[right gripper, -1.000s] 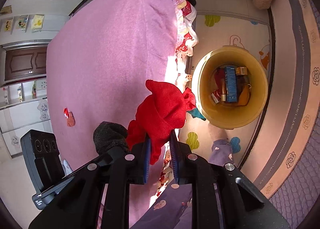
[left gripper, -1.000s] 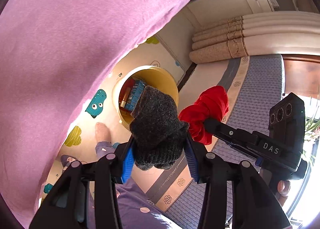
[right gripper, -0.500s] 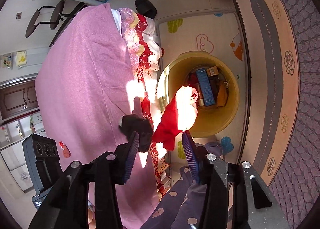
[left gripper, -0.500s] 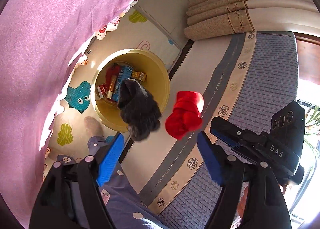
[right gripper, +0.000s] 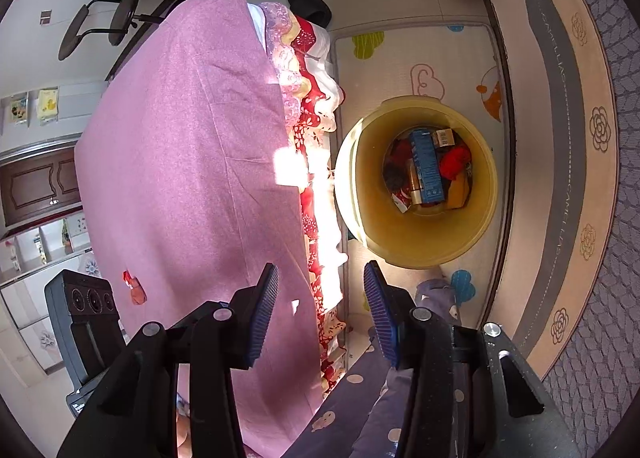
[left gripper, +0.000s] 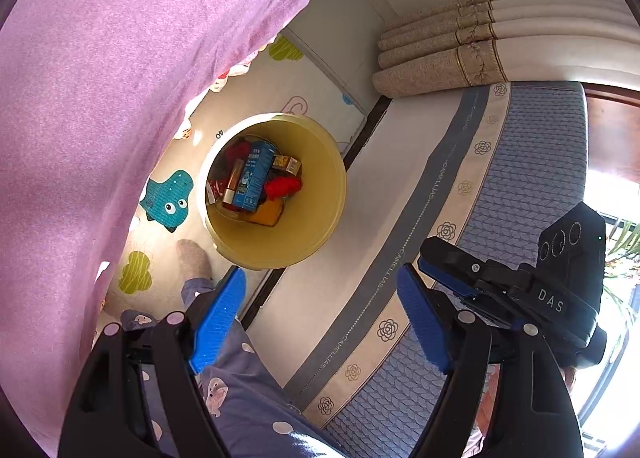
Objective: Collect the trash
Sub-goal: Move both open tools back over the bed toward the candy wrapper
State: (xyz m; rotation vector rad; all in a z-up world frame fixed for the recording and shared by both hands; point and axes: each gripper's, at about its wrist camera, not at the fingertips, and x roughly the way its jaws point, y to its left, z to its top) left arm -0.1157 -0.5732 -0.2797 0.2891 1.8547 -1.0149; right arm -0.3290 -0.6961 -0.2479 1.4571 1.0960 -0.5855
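Observation:
A yellow round bin [left gripper: 320, 218] [right gripper: 486, 218] stands on the play mat beside the bed. Inside lie a red cloth [left gripper: 282, 186] [right gripper: 456, 160], a blue box [left gripper: 254, 174] [right gripper: 426, 166], a dark sock [right gripper: 396, 176] and other packets. My left gripper [left gripper: 320, 318] is open and empty, held high above the bin's near side. My right gripper [right gripper: 320, 310] is open and empty, above the bed edge to the left of the bin; it also shows in the left wrist view [left gripper: 460, 274].
A pink bedspread [left gripper: 100, 98] [right gripper: 188, 162] covers the bed left of the bin. A small red scrap [right gripper: 134, 290] lies on it. A grey-blue rug [left gripper: 520, 186] lies right. The person's socked foot [left gripper: 194, 258] stands by the bin. Rolled curtains [left gripper: 480, 54] are beyond.
Both grippers opened wider. The dark sock and the red cloth dropped from them and now lie inside the bin.

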